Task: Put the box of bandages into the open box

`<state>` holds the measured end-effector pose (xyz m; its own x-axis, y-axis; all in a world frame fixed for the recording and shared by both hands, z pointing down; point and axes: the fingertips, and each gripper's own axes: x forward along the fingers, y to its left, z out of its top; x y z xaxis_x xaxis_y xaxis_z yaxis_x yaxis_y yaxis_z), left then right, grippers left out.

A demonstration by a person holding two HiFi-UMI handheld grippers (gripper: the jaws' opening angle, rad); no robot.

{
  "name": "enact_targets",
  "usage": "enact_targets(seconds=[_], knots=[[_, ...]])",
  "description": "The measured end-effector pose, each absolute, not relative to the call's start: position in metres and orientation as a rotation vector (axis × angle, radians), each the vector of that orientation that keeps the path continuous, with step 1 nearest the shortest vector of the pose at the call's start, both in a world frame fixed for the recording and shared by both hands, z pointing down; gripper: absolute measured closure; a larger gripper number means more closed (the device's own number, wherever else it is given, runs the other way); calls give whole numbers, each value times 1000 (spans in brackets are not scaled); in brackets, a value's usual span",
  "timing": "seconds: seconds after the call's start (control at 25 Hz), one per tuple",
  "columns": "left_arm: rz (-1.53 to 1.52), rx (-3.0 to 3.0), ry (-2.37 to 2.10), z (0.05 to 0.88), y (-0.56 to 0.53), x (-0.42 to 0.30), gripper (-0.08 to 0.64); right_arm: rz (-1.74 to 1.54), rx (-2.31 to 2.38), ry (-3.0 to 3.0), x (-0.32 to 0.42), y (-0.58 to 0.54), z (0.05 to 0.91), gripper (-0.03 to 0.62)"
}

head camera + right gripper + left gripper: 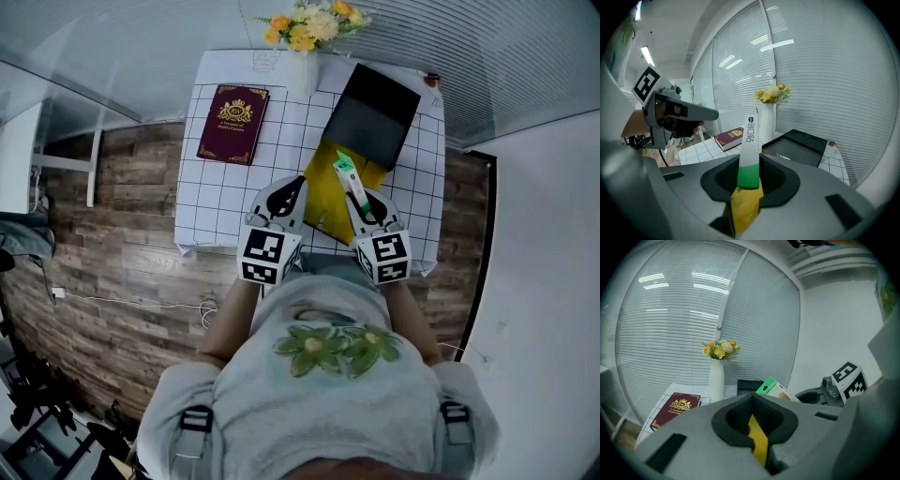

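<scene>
Evidently the box of bandages [345,169] is pinched by the right gripper [364,202], mid-frame, bound for the open box [375,117] above. The left gripper [295,187] is held shut, aside.

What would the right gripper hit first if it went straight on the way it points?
Its held bandage box leads. Pointing down, the right gripper would probably land it on the yellow sheet or checked cloth, short of the vase; depth is unclear.
</scene>
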<state>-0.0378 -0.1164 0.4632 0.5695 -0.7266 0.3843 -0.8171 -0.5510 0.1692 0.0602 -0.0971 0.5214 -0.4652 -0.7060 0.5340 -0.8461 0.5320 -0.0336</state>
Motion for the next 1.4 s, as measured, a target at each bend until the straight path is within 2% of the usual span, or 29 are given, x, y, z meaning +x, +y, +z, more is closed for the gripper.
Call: enact_targets(seconds=[1.4], knots=[[424,2421,-1263,484,-144,-54,552,484,1122,-2202,53,-113,581,508]])
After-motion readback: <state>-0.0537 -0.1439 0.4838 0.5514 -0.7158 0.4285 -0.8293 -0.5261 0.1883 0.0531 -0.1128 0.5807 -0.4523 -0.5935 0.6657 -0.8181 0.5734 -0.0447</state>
